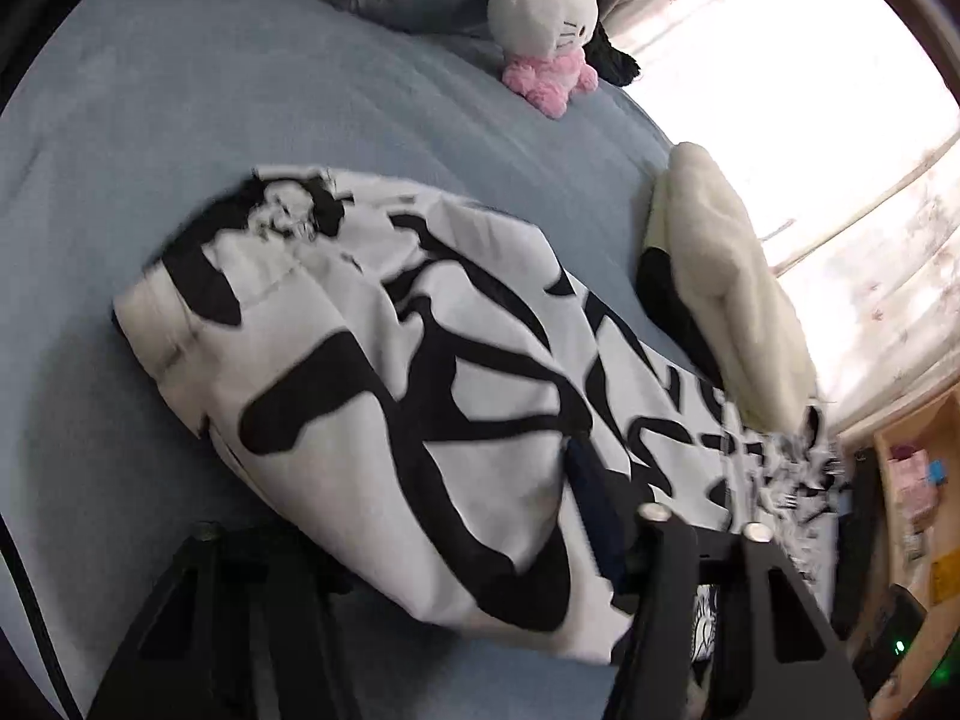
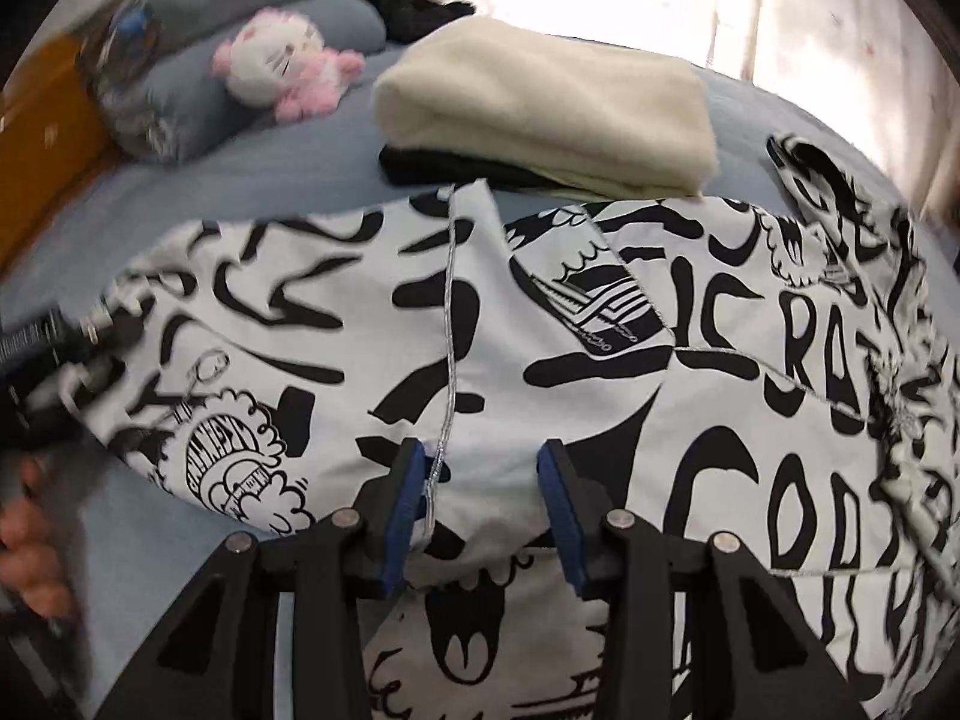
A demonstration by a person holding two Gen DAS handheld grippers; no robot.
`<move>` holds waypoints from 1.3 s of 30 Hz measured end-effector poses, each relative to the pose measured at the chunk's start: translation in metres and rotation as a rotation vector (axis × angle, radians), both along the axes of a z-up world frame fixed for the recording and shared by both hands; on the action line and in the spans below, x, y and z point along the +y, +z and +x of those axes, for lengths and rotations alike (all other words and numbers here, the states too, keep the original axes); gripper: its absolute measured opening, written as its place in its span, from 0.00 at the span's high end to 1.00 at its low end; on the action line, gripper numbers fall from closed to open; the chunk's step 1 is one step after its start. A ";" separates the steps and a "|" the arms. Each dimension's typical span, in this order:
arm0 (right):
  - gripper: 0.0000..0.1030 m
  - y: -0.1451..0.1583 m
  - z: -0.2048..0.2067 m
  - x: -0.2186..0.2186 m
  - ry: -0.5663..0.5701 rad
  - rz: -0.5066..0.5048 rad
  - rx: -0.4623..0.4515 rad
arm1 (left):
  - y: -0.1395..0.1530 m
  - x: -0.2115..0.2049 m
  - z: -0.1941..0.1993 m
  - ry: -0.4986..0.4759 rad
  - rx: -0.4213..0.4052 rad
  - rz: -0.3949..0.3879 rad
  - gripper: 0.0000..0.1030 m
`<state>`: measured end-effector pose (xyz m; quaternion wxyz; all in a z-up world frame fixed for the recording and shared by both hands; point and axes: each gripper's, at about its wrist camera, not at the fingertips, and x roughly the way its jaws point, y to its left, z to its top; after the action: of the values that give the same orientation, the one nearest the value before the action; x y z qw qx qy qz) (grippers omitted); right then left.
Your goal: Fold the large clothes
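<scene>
Your right tool point(image 2: 480, 462) grips a bunched fold of the black-and-white printed garment point(image 2: 540, 330) on the blue bed point(image 2: 252, 180); beyond it sits a folded cream fleece point(image 2: 552, 108), a plush cat point(image 2: 282, 66) farther left

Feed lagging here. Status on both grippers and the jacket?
Right gripper shut on black-and-white jacket. Left gripper on jacket bulk, grip unclear. Folded cream fleece right beside it.

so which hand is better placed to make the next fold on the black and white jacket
Probably the right. Its tool has jacket fabric bunched between its blue pads, centred over the garment. The left tool sits at the jacket's edge, its hold unclear.
</scene>
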<state>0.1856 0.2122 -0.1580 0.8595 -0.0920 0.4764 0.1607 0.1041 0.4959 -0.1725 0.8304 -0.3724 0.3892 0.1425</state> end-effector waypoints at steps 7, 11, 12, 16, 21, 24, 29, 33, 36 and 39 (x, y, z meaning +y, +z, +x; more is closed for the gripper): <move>0.60 -0.008 0.006 -0.008 -0.003 0.040 0.055 | 0.039 -0.020 0.008 0.010 0.046 0.239 0.92; 0.60 -0.008 0.007 -0.006 0.017 0.018 0.067 | 0.077 -0.053 0.013 -0.031 0.037 0.400 0.93; 0.60 -0.007 0.008 -0.008 0.014 0.025 0.082 | 0.088 -0.064 0.014 -0.044 0.026 0.432 0.93; 0.60 0.005 0.008 -0.032 -0.018 0.154 0.164 | 0.126 -0.109 0.014 -0.100 -0.021 0.530 0.93; 0.60 0.028 -0.011 -0.082 -0.055 0.218 0.157 | 0.158 -0.177 0.015 -0.247 -0.070 0.533 0.93; 0.60 0.040 -0.022 -0.125 -0.112 0.229 0.138 | 0.164 -0.221 0.022 -0.329 -0.078 0.516 0.93; 0.60 0.056 -0.036 -0.215 -0.260 0.231 0.102 | 0.157 -0.305 0.031 -0.486 -0.079 0.435 0.93; 0.59 0.061 -0.047 -0.282 -0.375 0.228 0.087 | 0.136 -0.384 0.039 -0.600 -0.042 0.418 0.93; 0.59 0.054 -0.056 -0.323 -0.440 0.236 0.105 | 0.117 -0.430 0.040 -0.665 -0.013 0.430 0.93; 0.59 0.043 -0.065 -0.350 -0.474 0.244 0.132 | 0.095 -0.469 0.039 -0.747 0.025 0.421 0.93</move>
<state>0.1206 -0.1376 -0.1149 0.8449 0.1369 0.5168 0.0171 0.1434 0.0268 -0.0780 0.8780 -0.0264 0.4700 -0.0870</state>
